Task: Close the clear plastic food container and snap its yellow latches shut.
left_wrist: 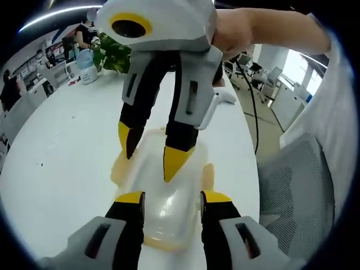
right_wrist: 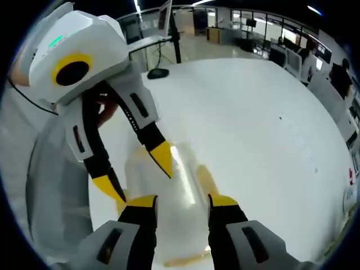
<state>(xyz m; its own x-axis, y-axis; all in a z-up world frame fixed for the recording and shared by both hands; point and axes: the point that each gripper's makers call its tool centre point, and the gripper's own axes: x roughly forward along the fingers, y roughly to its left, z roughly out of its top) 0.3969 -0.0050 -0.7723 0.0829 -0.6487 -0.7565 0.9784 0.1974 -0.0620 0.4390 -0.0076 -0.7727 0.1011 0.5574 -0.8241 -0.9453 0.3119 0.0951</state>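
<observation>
Open-plan office, desks and monitors along the far walls, strip lights overhead; a long white worktop (left_wrist: 62, 163) is seen running through the room. A grey mesh chair (left_wrist: 298, 185) is parked at the worktop's edge in the left gripper view, w/ a black cable (left_wrist: 251, 107) trailing past it.

Centre of the worktop: the clear plastic food container (left_wrist: 163, 197), lid down on the base, yellow latches (left_wrist: 208, 175) showing at its sides. In the right gripper view the container (right_wrist: 169, 197) is seen lying lengthwise btwn the two tools, a latch (right_wrist: 205, 179) along its right side.

Left tool (left_wrist: 167, 198) is held open, yellow-tipped jaws set either side of the container's near end; contact cannot be told. In the right gripper view the same tool (right_wrist: 143, 171) is seen coming in from the upper left, jaws spread, one tip over the lid, the other at the container's left edge.

Right tool (right_wrist: 183, 201) is also open, jaws straddling the container's near end. In the left gripper view it (left_wrist: 152, 154) is seen reaching down from the top, held by a hand (left_wrist: 230, 31), jaws parted, tips at or just above the lid.

Bkgd, far end of the worktop in the left gripper view: a green plant (left_wrist: 115, 53) and a water bottle (left_wrist: 85, 66). A dark mouse (right_wrist: 158, 73) is seen near the worktop's far edge in the right gripper view.
</observation>
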